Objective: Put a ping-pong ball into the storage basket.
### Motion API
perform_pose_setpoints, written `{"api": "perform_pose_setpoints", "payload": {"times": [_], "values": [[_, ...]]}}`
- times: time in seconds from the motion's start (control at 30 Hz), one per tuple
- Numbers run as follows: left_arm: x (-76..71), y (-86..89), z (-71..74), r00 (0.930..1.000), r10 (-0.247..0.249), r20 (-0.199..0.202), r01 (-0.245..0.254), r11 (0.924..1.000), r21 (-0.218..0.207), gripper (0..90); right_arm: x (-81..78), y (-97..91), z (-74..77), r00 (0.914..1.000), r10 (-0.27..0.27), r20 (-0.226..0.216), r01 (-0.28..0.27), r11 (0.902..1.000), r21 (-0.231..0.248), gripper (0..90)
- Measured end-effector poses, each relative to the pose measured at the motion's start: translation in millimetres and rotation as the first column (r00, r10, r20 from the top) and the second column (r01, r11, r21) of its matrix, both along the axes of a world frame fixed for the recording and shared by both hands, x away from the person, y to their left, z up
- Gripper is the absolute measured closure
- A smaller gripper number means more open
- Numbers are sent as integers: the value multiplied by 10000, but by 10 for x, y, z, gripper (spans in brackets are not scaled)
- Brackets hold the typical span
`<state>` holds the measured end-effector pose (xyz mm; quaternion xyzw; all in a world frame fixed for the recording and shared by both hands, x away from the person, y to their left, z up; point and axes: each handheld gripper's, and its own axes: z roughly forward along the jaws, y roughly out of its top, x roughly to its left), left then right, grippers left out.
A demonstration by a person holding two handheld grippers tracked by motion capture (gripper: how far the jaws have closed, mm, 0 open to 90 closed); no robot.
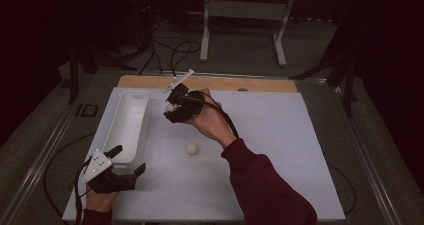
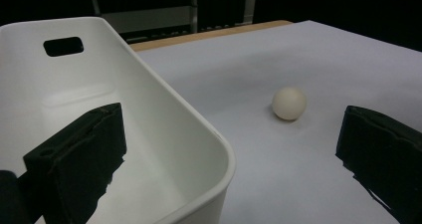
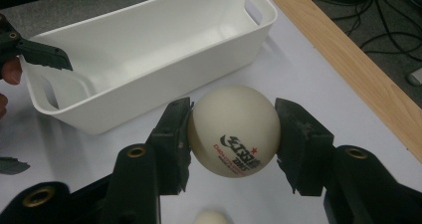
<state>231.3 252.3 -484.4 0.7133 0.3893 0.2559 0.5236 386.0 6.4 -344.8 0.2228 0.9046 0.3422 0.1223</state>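
Clamped between the two black jaws of my right gripper [image 3: 233,132] sits a white ping-pong ball [image 3: 234,129], one pad pressing on each side of it, the jaws closed as far as the ball allows. Its red and black printed logo faces the gripper's camera, slightly tilted; being round, the ball has no long axis to speak of. I hold it in the air just beside the far half of the white bin [image 1: 127,125], off the bin's right wall.

That bin is a long rectangle with its long axis running away from me, a handle slot cut in each end wall; nothing shows inside it.

My left gripper [image 1: 125,160] rests at the near end of the bin with its jaws wide apart, one jaw inside the bin, the other outside over the white mat [image 1: 280,155], gripping nothing.

A second ball [image 1: 192,148] lies on the mat to the right of the bin, well apart from it.

In the high view my right hand [image 1: 212,120] covers most of the held ball. The second ball's top is cut off by the bottom edge of the right gripper view.
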Motion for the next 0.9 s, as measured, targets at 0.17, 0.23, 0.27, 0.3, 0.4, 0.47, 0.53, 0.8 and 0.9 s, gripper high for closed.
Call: {"api": "perform_pose_setpoints", "payload": {"times": [0.17,0.23,0.27,0.3,0.4,0.47,0.53,0.8,0.9], "values": [[0,0,0,10000,9,5,-9,10000,16,0,-3,20,-6,10000,52,-24,-52,10000,-23,505],[0,1,0,10000,12,7,-12,10000,8,0,-3,26,-8,10000,57,-30,-57,10000,-31,505],[0,1,0,10000,16,7,-16,10000,9,0,-6,32,-8,10000,49,-66,-49,10000,-35,505],[0,0,0,10000,18,4,-18,10000,17,0,-8,39,-8,10000,58,-78,-58,10000,-26,505],[-2,-1,2,10000,17,16,-17,10000,23,0,-15,65,-14,9999,124,-80,-125,9999,-39,505],[-1,2,1,10000,20,12,-20,10000,21,0,-16,81,-21,9998,180,-53,-180,9998,-38,505],[-1,3,1,10000,29,22,-29,10000,-1,0,-17,95,-22,9997,225,-58,-226,9997,-67,505],[-2,4,2,10000,31,27,-31,10000,1,0,-31,164,-14,9996,276,-89,-276,9996,-8,505],[-2,3,2,10000,19,22,-19,10000,-5,0,-36,190,-9,9994,339,-89,-340,9994,-9,505]]}}
